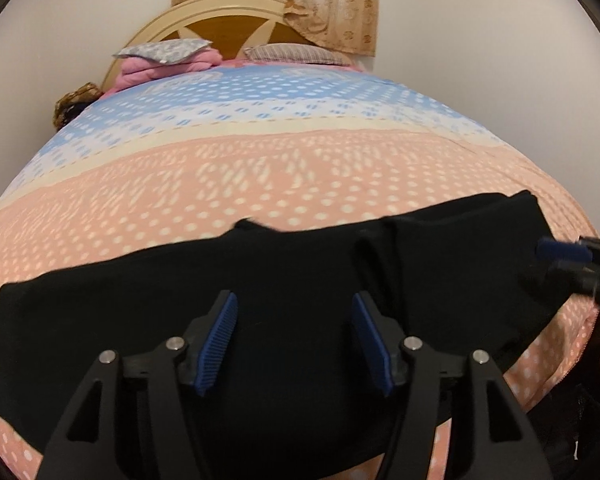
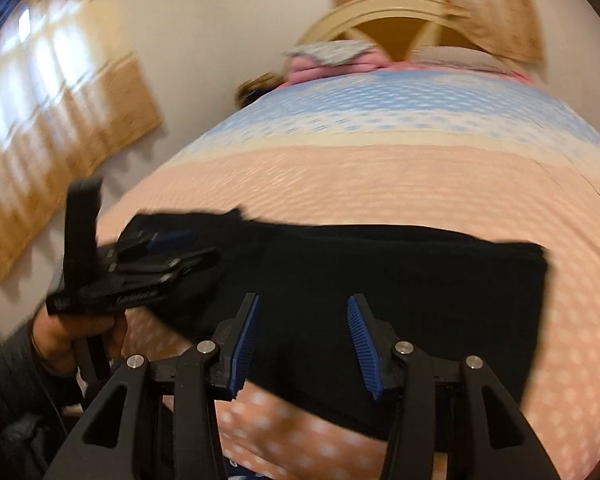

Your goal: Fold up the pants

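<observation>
Black pants [image 1: 260, 312] lie flat across the near, peach part of the dotted bedspread [image 1: 300, 168], spread from 9 to 3 o'clock in our left wrist view. We hold the left gripper [image 1: 294, 312] just above the cloth — fingers spread wide, nothing between the blue pads [image 1: 218, 344]. The right gripper [image 2: 302, 314] is likewise wide apart over the pants' near edge. At 12 o'clock stand the headboard [image 1: 220, 28], pillows [image 1: 164, 50] and curtain [image 1: 300, 0].
</observation>
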### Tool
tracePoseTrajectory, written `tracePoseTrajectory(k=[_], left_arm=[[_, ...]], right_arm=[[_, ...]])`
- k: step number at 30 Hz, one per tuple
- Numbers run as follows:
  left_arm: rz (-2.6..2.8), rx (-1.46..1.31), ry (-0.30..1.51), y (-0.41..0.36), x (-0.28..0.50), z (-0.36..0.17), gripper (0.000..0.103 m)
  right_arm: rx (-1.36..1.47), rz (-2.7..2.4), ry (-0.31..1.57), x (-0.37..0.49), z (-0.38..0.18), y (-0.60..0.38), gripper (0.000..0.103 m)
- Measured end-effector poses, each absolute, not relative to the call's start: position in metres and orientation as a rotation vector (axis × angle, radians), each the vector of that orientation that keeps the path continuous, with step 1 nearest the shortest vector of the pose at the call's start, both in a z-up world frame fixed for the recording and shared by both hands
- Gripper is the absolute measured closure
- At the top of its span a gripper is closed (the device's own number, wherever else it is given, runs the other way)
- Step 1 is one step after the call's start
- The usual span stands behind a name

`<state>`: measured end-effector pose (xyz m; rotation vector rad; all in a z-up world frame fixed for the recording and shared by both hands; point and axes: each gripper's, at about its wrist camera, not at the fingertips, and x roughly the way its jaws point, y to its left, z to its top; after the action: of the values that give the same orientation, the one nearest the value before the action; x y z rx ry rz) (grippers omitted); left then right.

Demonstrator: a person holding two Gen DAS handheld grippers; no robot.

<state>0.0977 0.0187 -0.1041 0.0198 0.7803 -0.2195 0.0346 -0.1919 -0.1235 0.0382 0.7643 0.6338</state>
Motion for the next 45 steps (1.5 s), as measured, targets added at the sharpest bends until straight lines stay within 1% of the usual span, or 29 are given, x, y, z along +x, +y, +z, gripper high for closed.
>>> tracePoseTrajectory(k=[4,6,7,8,11,14,17,20,23,25,30,34,35,36,37,39,40,42,45], left_arm=[[-0.195,-0.005,0.798,0.037,0.099,-0.109,0.039],[-0.185,-0.012,0.806,0.043,0.100,-0.113,0.039],[-0.185,-0.015,0.809,0.044,0.099,-0.115,0.039],[-0.186,-0.020,0.814,0.046,0.100,-0.117,0.039],[-0.190,-0.022,0.816,0.049,0.097,-0.118,0.039],[-0.168,0.016,0.804,0.065,0.093,-0.112,0.039],[-0.084,0.038,0.793,0.104,0.089,-0.107,0.037],[0.067,0.025,0.811,0.167,0.079,-0.108,0.036],[0.162,-0.031,0.819,0.214,0.065,-0.113,0.036],[0.166,-0.116,0.817,0.235,0.055,-0.119,0.032],[0.094,-0.334,0.788,0.250,0.046,-0.135,0.031],[0.056,-0.301,0.777,0.236,0.053,-0.139,0.030],[0.052,-0.294,0.779,0.234,0.054,-0.138,0.031],[0.051,-0.281,0.783,0.229,0.055,-0.138,0.037],[0.058,-0.266,0.791,0.230,0.057,-0.136,0.039],[0.066,-0.235,0.800,0.226,0.056,-0.132,0.051],[0.061,-0.230,0.804,0.225,0.056,-0.131,0.054],[0.064,-0.211,0.802,0.222,0.053,-0.127,0.065],[0.079,-0.188,0.790,0.215,0.054,-0.120,0.069]], right_arm=[[-0.013,0.734,0.792,0.030,-0.137,-0.147,0.056],[-0.023,0.765,0.843,0.033,-0.151,-0.130,0.056],[-0.040,0.753,0.911,0.039,-0.165,-0.122,0.055],[-0.042,0.738,0.917,0.039,-0.172,-0.120,0.055],[0.008,0.751,0.904,0.040,-0.171,-0.126,0.055],[0.059,0.754,0.873,0.038,-0.158,-0.140,0.055],[0.071,0.752,0.794,0.027,-0.146,-0.156,0.054],[0.080,0.750,0.752,0.020,-0.139,-0.167,0.053],[0.095,0.747,0.728,0.012,-0.139,-0.171,0.052],[0.092,0.755,0.730,0.009,-0.141,-0.172,0.052],[0.019,0.751,0.733,0.003,-0.145,-0.158,0.052],[0.020,0.748,0.719,-0.005,-0.145,-0.163,0.052],[0.030,0.747,0.721,-0.005,-0.145,-0.165,0.052],[0.040,0.742,0.722,-0.005,-0.146,-0.167,0.052],[0.052,0.733,0.726,-0.003,-0.147,-0.170,0.052],[0.084,0.710,0.736,0.000,-0.150,-0.174,0.052],[0.109,0.701,0.742,0.001,-0.151,-0.177,0.052],[0.131,0.698,0.744,0.001,-0.151,-0.181,0.052],[0.133,0.684,0.711,-0.004,-0.147,-0.188,0.052]])
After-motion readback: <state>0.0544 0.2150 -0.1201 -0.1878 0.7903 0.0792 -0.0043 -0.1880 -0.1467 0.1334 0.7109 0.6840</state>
